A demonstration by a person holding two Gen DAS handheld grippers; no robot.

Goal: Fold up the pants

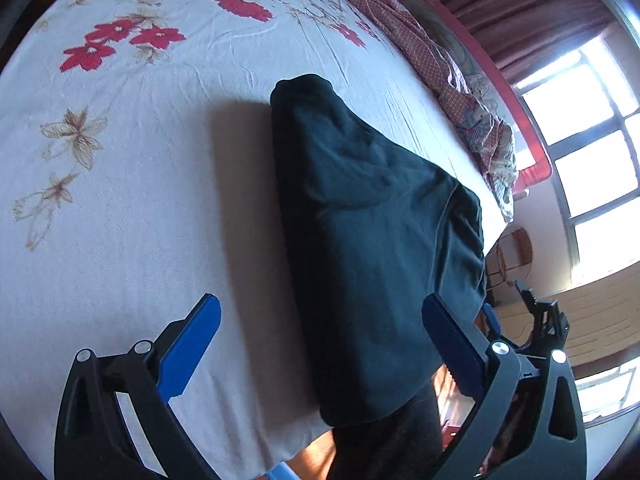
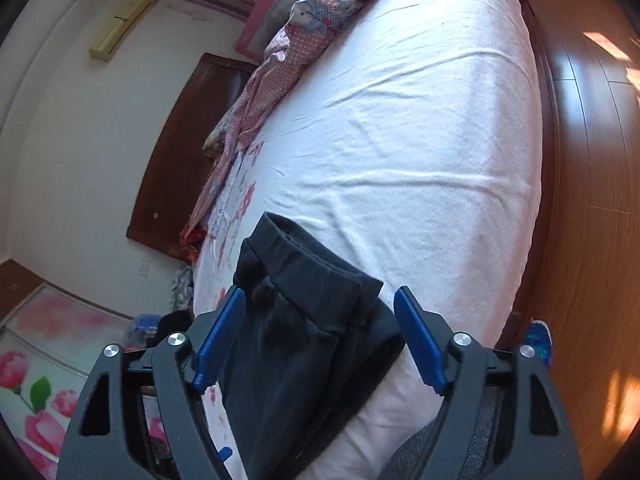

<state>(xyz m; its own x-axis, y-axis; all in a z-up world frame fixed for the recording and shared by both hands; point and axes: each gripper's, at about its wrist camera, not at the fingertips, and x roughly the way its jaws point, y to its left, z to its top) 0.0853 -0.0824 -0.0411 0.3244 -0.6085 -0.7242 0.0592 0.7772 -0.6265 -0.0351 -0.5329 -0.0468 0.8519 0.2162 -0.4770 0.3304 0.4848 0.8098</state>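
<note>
Dark pants [image 1: 360, 240] lie folded into a long bundle on the floral white bedsheet [image 1: 120, 200], near the bed's edge. In the left wrist view my left gripper [image 1: 320, 304] is open, its blue fingers [image 1: 192, 344] spread on either side of the bundle's near end, above it. In the right wrist view the pants [image 2: 304, 320] show their ribbed waistband end. My right gripper [image 2: 320, 296] is open, its blue fingers [image 2: 420, 340] straddling that end without closing on it.
A crumpled pink checked quilt [image 2: 280, 60] lies along the far side of the bed. The wooden floor [image 2: 592, 200] runs beside the bed's edge. A window [image 1: 592, 160] with curtains and a wooden headboard [image 2: 180, 152] stand beyond the bed.
</note>
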